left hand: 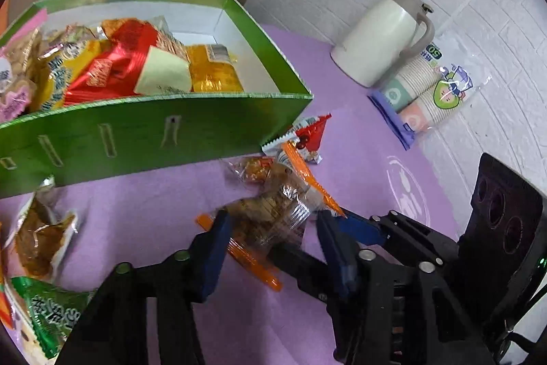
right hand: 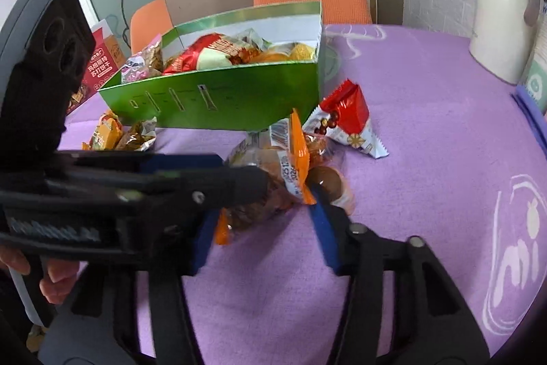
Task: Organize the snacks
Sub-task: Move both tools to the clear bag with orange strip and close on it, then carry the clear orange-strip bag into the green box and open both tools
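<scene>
In the left wrist view, an open green cardboard box [left hand: 191,122] with a white lining fills the upper left of the frame on a purple felt table cover [left hand: 359,132]; inside lie a shiny red foil packet [left hand: 112,64], a yellow-orange packet [left hand: 212,70], a pale cream wedge-shaped packet [left hand: 164,74] and pink-printed bags at the left edge [left hand: 17,70]. At lower centre the left gripper [left hand: 273,221] has its blue-padded fingers set apart on either side of a clear-wrapped brown snack with orange sealed ends [left hand: 270,214]; whether the pads press it I cannot tell. A red and white triangular packet [left hand: 309,134] lies just past the box corner; a cream thermos jug [left hand: 383,36] and a bag of paper cups [left hand: 427,91] stand upper right.

In the right wrist view, the green box sits upper centre, heaped with packets; the clear-wrapped snack [right hand: 290,166] lies at centre between the widely spread fingers of the right gripper [right hand: 263,214], with the left gripper reaching in from the left; the red and white packet [right hand: 348,122] lies right of the box; small orange and brown packets [right hand: 119,134] lie left of it.
</scene>
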### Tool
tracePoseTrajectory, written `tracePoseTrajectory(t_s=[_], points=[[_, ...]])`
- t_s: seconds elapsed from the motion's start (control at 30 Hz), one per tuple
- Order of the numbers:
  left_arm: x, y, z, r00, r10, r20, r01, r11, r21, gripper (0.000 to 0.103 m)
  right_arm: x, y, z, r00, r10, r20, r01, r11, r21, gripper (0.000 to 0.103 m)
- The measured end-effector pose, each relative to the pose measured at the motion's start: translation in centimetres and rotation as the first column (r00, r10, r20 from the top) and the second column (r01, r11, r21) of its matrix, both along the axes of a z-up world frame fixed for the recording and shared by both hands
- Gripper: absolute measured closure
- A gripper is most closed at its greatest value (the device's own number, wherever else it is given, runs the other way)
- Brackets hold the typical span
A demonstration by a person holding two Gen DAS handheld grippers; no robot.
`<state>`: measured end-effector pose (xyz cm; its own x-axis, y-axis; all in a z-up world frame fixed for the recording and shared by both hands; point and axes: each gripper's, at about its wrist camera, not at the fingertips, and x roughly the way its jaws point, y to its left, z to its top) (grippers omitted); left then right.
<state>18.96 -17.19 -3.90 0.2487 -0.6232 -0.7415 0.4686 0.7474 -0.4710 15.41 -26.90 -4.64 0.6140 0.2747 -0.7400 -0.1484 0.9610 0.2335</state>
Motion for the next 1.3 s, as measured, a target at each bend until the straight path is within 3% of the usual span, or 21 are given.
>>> tracePoseTrajectory(t_s=[0.13, 0.27, 0.43, 0.67, 0.77, 1.1, 1.17, 1.2, 1.23, 1.27, 1.3], points=[[-0.4, 0.2, 0.1, 0.999, 0.020, 0.031, -0.020, 1.000, 0.010, 0.068, -0.4, 0.3, 0.2, 1.000, 0.016, 0.009, -0.016, 1.000, -0.006, 0.072], [-1.2, 0.8, 1.8, 0.997, 0.027, 0.075, -0.027, 1.000, 0.004, 0.069, -1.7, 0.8, 1.9, 0.998, 0.019, 0.053, -0.018, 1.000, -0.009, 0.073], [-2.0, 1.8, 6.4, 0.980, 0.039, 0.193, -0.038, 0.999, -0.010, 0.069, -2.5, 1.2, 5.8, 0.987, 0.030, 0.159, -0.032, 0.999, 0.010, 0.073], [1.7, 2.5, 10.3, 0.964, 0.060, 0.261, -0.056, 0.998, -0.023, 0.069, 0.9, 1.7, 9.1, 0.968, 0.039, 0.250, -0.044, 0.999, 0.016, 0.073], [3.5, 2.2, 10.3, 0.960, 0.066, 0.273, -0.067, 0.998, -0.004, 0.069, 2.9, 1.5, 8.7, 0.967, 0.037, 0.252, -0.047, 0.998, 0.036, 0.073], [7.9, 2.3, 6.7, 0.975, 0.072, 0.209, -0.076, 0.997, 0.011, 0.069, 7.2, 0.8, 5.8, 0.979, 0.037, 0.199, -0.048, 0.998, 0.050, 0.072], [8.3, 2.3, 6.3, 0.975, 0.068, 0.210, -0.072, 0.997, 0.012, 0.069, 7.4, 0.8, 5.4, 0.977, 0.035, 0.210, -0.042, 0.999, 0.026, 0.062], [8.3, 2.5, 6.3, 0.974, 0.070, 0.217, -0.074, 0.997, 0.008, 0.063, 7.3, 0.9, 5.3, 0.974, 0.036, 0.222, -0.041, 0.999, 0.015, 0.053], [8.2, 2.6, 6.4, 0.972, 0.078, 0.221, -0.081, 0.997, 0.003, 0.042, 7.1, 0.8, 5.2, 0.972, 0.028, 0.234, -0.031, 0.999, 0.010, 0.027], [8.1, 2.9, 6.5, 0.969, 0.097, 0.229, -0.099, 0.995, -0.003, 0.029, 6.8, 0.7, 5.3, 0.966, 0.010, 0.257, -0.011, 1.000, 0.004, 0.013], [7.8, 3.3, 6.7, 0.959, 0.137, 0.249, -0.137, 0.990, -0.016, 0.013, 6.4, 0.7, 5.3, 0.961, 0.000, 0.275, 0.002, 1.000, -0.008, 0.012]])
